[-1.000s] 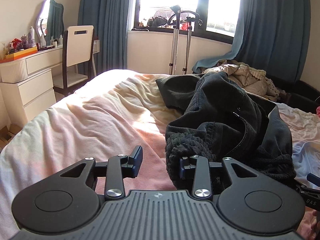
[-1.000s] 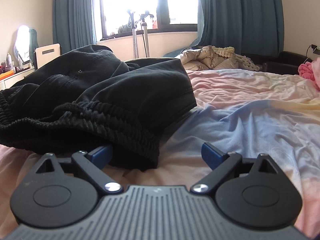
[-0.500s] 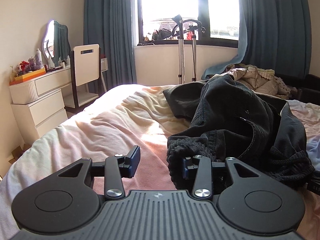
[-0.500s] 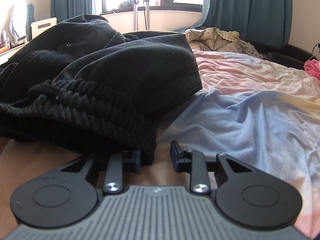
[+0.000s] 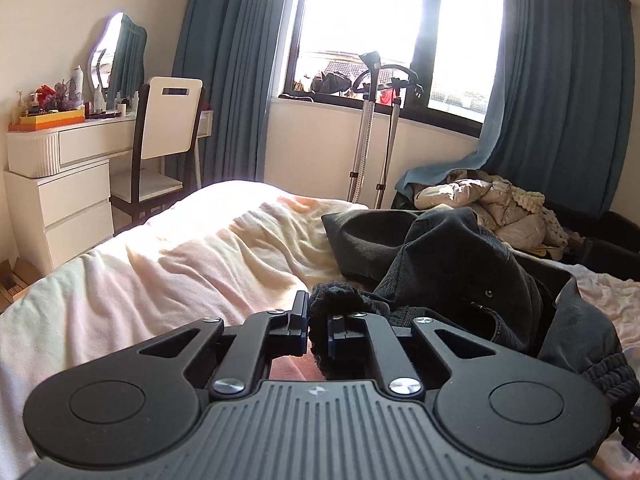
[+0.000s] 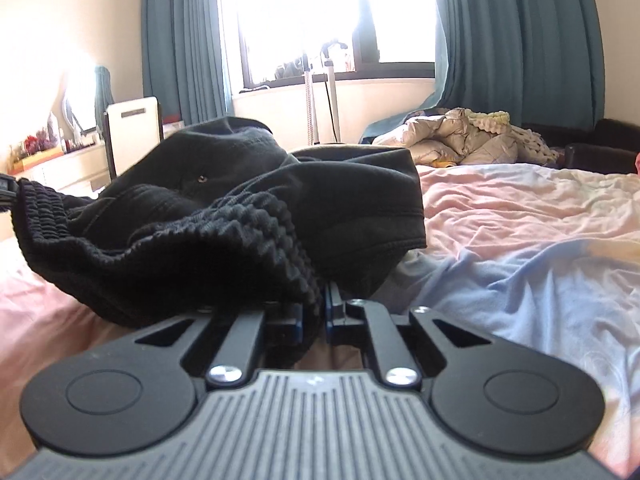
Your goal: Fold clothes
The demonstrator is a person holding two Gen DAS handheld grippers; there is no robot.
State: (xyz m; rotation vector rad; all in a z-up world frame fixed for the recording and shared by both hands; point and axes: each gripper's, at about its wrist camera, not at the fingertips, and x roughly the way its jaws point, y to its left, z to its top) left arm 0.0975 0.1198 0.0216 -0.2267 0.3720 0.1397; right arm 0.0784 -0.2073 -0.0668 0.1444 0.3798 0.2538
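Gripping the ribbed waistband (image 6: 224,232) of the black trousers (image 5: 460,268) heaped on the bed (image 5: 160,272), our left gripper (image 5: 318,330) and right gripper (image 6: 322,318) have just closed on it; we should lift evenly, keeping it taut.

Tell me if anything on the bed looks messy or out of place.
Yes. The black pants lie crumpled in a heap, not flat, with the ribbed waistband bunched up. Beyond the bed, a beige puffy jacket sits in a rumpled pile.
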